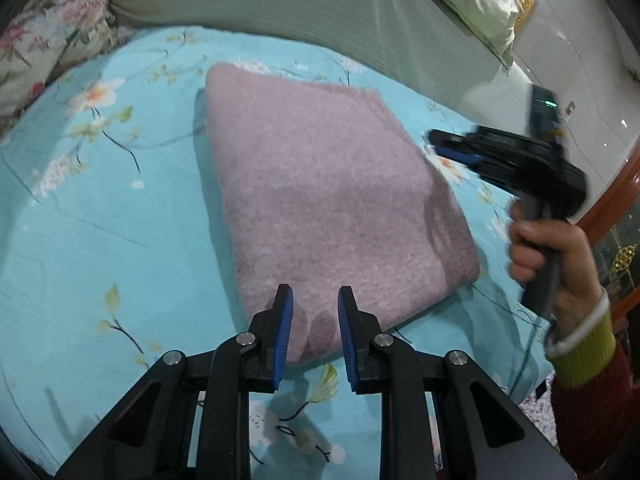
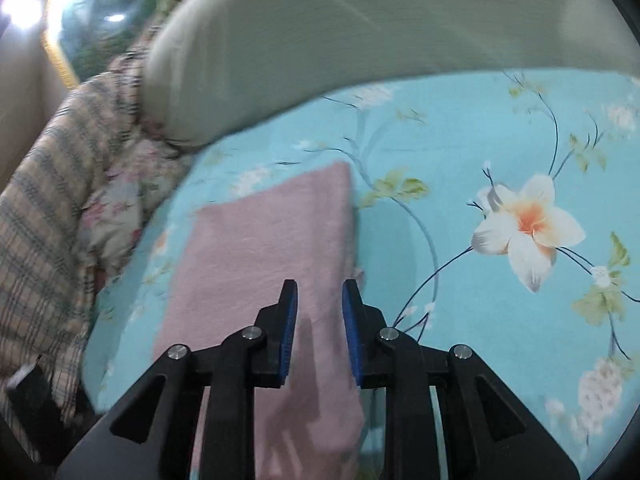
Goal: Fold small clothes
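Note:
A folded pink fuzzy garment [image 1: 320,184] lies flat on the blue floral bedsheet [image 1: 100,220]. My left gripper [image 1: 315,292] hovers over the garment's near edge, its blue pads a little apart with nothing pinched between them. My right gripper [image 1: 438,142], blurred and held in a person's hand [image 1: 548,248], is lifted off beside the garment's right edge. In the right wrist view the right gripper [image 2: 319,284] stands open above the garment [image 2: 272,248], whose right edge runs just under the fingers; no cloth is between its pads.
A grey-green bolster [image 1: 300,8] runs along the far side of the bed. A floral pillow [image 1: 48,40] sits at the far left, and a plaid cloth [image 2: 40,220] is heaped beside it. Wooden furniture [image 1: 612,192] borders the bed on the right. Bare sheet [image 2: 460,140] lies right of the garment.

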A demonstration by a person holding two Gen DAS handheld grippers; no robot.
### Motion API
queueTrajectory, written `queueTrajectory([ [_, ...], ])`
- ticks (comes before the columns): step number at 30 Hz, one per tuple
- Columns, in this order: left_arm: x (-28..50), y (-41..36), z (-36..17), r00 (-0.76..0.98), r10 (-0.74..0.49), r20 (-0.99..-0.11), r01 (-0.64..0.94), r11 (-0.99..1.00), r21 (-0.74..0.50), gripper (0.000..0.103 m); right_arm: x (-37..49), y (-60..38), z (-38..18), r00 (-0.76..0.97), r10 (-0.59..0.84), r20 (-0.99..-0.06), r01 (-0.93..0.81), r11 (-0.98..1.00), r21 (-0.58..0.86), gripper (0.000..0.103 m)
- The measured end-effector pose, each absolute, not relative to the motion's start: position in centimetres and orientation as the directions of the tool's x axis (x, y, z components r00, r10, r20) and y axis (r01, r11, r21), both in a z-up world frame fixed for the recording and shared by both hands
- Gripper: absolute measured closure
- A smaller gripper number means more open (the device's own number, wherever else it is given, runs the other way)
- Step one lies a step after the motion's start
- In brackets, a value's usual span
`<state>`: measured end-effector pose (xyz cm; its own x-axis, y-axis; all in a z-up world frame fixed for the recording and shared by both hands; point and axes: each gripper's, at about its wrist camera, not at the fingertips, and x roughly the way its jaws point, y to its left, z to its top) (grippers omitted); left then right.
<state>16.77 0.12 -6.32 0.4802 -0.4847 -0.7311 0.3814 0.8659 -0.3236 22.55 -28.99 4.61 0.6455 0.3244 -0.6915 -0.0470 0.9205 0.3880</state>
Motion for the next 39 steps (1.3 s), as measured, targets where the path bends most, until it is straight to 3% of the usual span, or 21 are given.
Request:
queueTrajectory([
  [6,17.1,0.2,-6.9,0.484,-0.459,-0.745,0.362,0.88,-0.308,0.08,17.4,-27.5,1.4,0.537,0.343,-0.771,-0.069,0.928,0.365,0.078],
  [10,16.8,-0.3,-7.6,0.489,-0.415,-0.767,0.359,0.897,-0.257,0.08,16.0,-27.9,-1.5,0.49,0.271,-0.828,-0.021,0.954,0.299,0.08],
  [21,15.1,-0.1,-7.3,0.517,-0.358,-0.777,0.335,0.92,-0.201,0.077,13.5,-28.1,2.7,0.569,0.275,-0.775,-0.047,0.952,0.303,0.078],
  [24,14.6,0.3,-7.1,0.526,-0.326,-0.785,0.311,0.933,-0.18,0.065,12.9,-27.7,2.9,0.568,0.282,-0.773,-0.055,0.95,0.307,0.078],
  [26,14.2,0.6,-7.1,0.534,-0.298,-0.791,0.287,0.944,-0.162,0.05,12.5,-27.4,2.9,0.562,0.288,-0.775,-0.058,0.949,0.31,0.078],
  [34,12.2,1.1,-6.5,0.582,-0.196,-0.79,0.242,0.968,-0.061,0.036,9.7,-26.6,2.6,0.545,0.298,-0.783,-0.078,0.948,0.307,0.076],
  [36,11.6,1.1,-6.4,0.589,-0.188,-0.786,0.24,0.969,-0.052,0.033,9.2,-26.3,2.3,0.537,0.295,-0.79,-0.08,0.95,0.3,0.068],
  [39,10.9,1.0,-6.4,0.596,-0.169,-0.785,0.235,0.972,-0.031,0.032,8.4,-25.9,1.9,0.529,0.289,-0.798,-0.085,0.954,0.289,0.066],
])
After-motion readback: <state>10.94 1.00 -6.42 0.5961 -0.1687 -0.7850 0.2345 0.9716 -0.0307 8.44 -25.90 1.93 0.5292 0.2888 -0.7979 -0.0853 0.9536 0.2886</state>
